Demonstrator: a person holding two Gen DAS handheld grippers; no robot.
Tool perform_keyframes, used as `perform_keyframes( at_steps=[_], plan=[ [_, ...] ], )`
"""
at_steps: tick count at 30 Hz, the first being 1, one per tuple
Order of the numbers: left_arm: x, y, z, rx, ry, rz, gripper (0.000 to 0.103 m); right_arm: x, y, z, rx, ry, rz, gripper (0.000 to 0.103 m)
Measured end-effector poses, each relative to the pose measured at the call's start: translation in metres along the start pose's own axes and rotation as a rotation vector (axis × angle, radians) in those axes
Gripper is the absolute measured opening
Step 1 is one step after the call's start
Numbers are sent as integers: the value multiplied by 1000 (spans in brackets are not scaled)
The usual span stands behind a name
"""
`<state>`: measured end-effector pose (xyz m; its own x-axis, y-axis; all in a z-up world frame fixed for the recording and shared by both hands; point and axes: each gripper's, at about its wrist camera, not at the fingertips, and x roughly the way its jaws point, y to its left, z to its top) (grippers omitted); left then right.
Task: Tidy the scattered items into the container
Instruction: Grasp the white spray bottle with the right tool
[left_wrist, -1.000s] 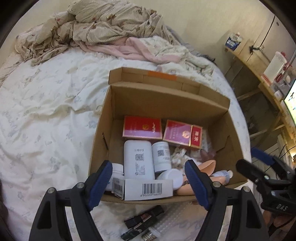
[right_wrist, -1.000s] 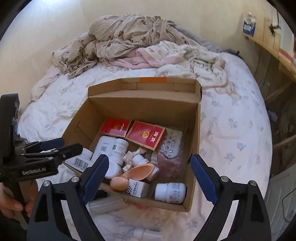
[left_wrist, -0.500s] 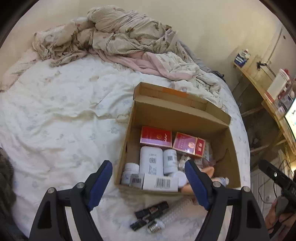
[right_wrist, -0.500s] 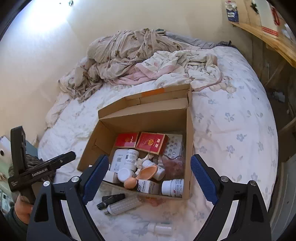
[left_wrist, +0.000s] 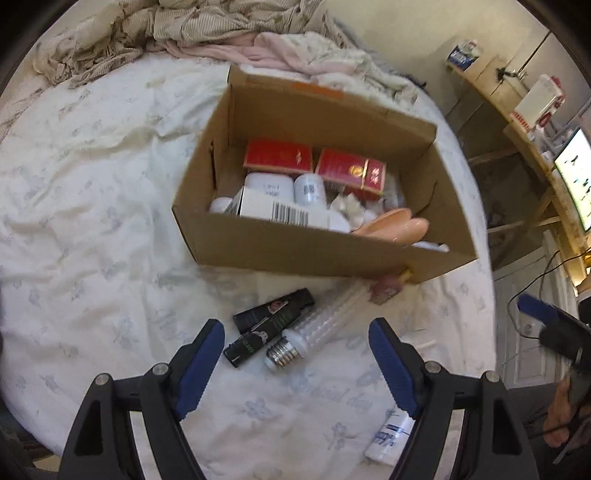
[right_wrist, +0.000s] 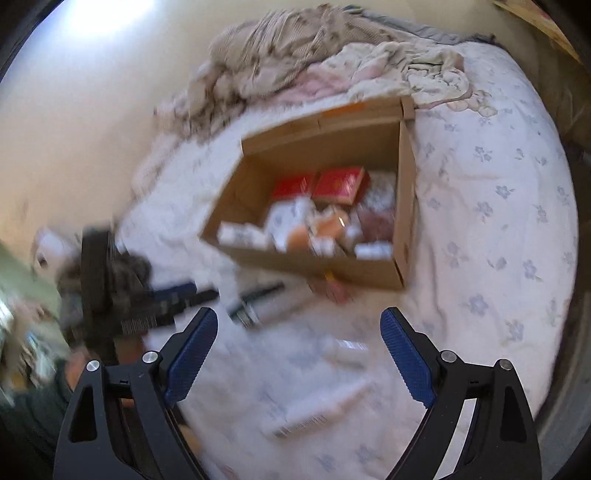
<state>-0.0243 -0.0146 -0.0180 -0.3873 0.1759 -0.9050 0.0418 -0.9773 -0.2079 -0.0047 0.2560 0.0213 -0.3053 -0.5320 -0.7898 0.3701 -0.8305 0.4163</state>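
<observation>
An open cardboard box (left_wrist: 295, 251) (right_wrist: 404, 206) sits on the bed, holding red packs (left_wrist: 277, 157), white bottles and a peach scoop. In front of it lie two black lighters (left_wrist: 273, 314), a clear bulb with a screw base (left_wrist: 314, 332) and a small pink item (left_wrist: 386, 290). My left gripper (left_wrist: 297, 363) hovers open just above the lighters and bulb, nothing between its fingers. A white tube (left_wrist: 391, 439) lies by its right finger. My right gripper (right_wrist: 299, 352) is open and empty over two white tubes (right_wrist: 317, 410) in a blurred view.
Crumpled blankets (left_wrist: 207, 26) are heaped at the head of the bed. A wooden shelf (left_wrist: 517, 96) with bottles and a lit screen stands to the right. The floral sheet (right_wrist: 498, 221) lies bare right of the box. A hand holds the other gripper at each view's edge.
Both grippers have pulled back from the box toward the bed's near side and tilted down. The loose lighters, bulb and tubes in front of the box now fill the lower views.
</observation>
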Motion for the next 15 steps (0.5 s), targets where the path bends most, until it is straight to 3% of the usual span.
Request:
perform_keyframes(
  at_steps=[2, 7, 12, 15],
  plan=[
    [2, -1, -1, 15, -9, 48, 81, 8, -2, -11, -26, 47, -23, 92],
    [7, 5, -4, -3, 19, 65, 81, 25, -11, -29, -75, 139, -62, 92],
    [12, 17, -2, -31, 43, 84, 81, 65, 16, -55, -249, 337, -57, 92],
    [17, 25, -4, -58, 71, 90, 81, 83, 10, -63, -148, 407, -2, 92]
  ],
)
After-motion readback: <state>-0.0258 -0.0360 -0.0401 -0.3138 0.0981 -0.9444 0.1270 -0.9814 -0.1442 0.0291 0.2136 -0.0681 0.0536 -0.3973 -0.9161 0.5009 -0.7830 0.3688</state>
